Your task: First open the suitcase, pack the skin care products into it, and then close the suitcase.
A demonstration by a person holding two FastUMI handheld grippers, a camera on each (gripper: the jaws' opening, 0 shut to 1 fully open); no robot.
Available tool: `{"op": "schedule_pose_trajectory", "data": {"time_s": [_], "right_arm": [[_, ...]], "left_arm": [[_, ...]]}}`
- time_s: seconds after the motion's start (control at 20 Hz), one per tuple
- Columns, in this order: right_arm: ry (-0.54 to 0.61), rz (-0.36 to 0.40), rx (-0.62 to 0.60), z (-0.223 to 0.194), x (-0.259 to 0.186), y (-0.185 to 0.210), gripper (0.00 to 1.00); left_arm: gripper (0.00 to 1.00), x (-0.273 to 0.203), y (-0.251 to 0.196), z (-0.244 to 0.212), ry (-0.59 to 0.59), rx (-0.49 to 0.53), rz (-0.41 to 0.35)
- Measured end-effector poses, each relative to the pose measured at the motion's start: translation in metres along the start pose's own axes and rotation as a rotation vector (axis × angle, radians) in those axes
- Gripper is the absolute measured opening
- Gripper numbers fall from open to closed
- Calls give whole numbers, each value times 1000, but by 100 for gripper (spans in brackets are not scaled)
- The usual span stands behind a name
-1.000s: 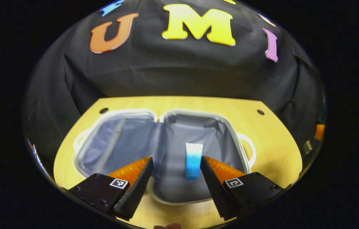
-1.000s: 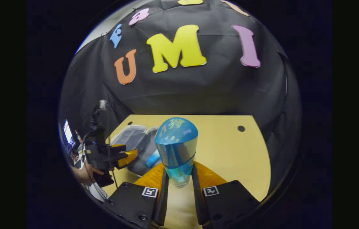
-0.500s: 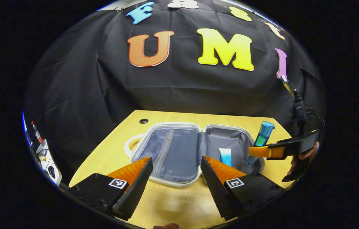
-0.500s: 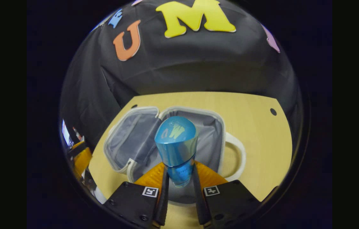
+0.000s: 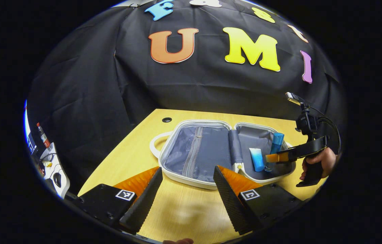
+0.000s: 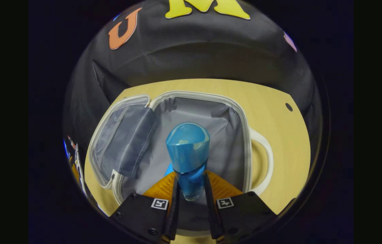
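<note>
- Left gripper view: the left gripper (image 5: pixel 186 189) is spread wide over bare table (image 5: pixel 184 213), gripping nothing. Beyond its fingertips lies the open suitcase (image 5: pixel 208 184), a small tube (image 5: pixel 256 159) in its half ahead of the right-hand finger, just beside the blue bottle (image 5: pixel 275 144).
- Right gripper view: the right gripper (image 6: pixel 190 198) clamps the blue bottle upright between both fingers, over the suitcase lining just ahead.

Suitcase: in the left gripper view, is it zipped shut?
No, the suitcase lies open flat on the table, with a tube inside.
</note>
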State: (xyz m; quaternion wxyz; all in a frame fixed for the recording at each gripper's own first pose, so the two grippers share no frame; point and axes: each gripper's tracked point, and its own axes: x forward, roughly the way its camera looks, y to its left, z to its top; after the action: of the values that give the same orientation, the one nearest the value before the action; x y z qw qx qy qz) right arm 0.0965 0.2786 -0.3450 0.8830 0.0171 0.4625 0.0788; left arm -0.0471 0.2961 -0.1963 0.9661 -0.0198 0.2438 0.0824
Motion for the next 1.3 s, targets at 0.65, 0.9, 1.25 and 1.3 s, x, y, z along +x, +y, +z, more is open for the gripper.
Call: {"op": "schedule_pose_trajectory", "data": {"time_s": [0.65, 0.9, 1.25, 1.3], "right_arm": [[123, -117, 20, -14, 26, -16, 37], [48, -67, -21, 5, -3, -11, 47], [-179, 161, -147, 36, -115, 6, 75], [-206, 169, -171, 37, -129, 2, 76]], "left_arm": [[97, 16, 12, 9, -2, -45, -27], [96, 27, 37, 16, -20, -151, -21], [98, 65, 92, 31, -35, -343, -91], [98, 76, 96, 27, -20, -364, -116]]}}
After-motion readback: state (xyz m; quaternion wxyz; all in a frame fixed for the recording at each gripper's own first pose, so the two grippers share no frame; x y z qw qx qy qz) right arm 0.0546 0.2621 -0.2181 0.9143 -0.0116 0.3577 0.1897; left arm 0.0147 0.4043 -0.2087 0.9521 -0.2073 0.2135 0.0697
